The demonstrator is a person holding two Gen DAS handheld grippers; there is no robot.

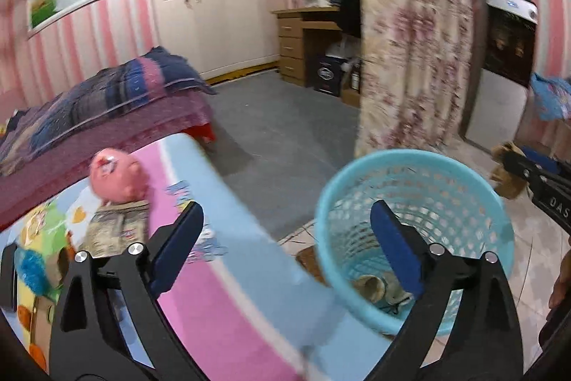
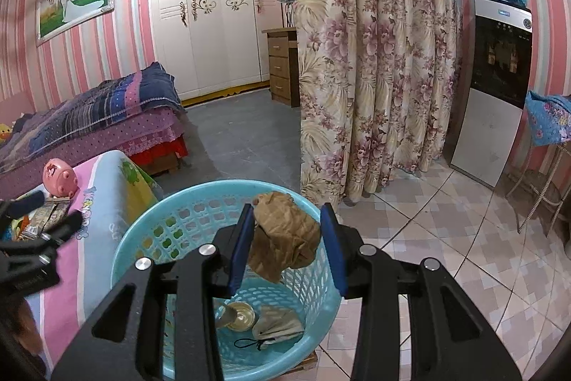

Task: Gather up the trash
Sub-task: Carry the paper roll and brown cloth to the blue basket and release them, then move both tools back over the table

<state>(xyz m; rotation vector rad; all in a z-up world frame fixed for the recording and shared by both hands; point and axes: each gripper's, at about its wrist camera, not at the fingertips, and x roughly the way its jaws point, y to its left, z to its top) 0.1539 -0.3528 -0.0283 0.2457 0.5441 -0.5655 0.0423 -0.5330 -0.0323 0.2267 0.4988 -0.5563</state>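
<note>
My right gripper [image 2: 287,213] is shut on a crumpled brown paper [image 2: 285,234], held over the mouth of a light blue plastic basket [image 2: 200,190]. At the basket's bottom lie a shiny metal cup [image 2: 241,315], a grey wad [image 2: 278,324] and a black cord. In the left wrist view my left gripper [image 1: 287,216] stands wide open with nothing between its fingers, spanning the table edge and the basket [image 1: 410,155]. The right gripper [image 1: 517,166] with the brown paper [image 1: 505,181] shows at the far right there.
The table [image 1: 221,291] under a pink and blue cloth carries a pink piggy bank [image 1: 117,177], printed wrappers [image 1: 114,227] and a blue fuzzy thing [image 1: 32,270]. A bed [image 2: 89,127] lies behind, a flowered curtain [image 2: 374,95] and a water dispenser [image 2: 496,88] to the right.
</note>
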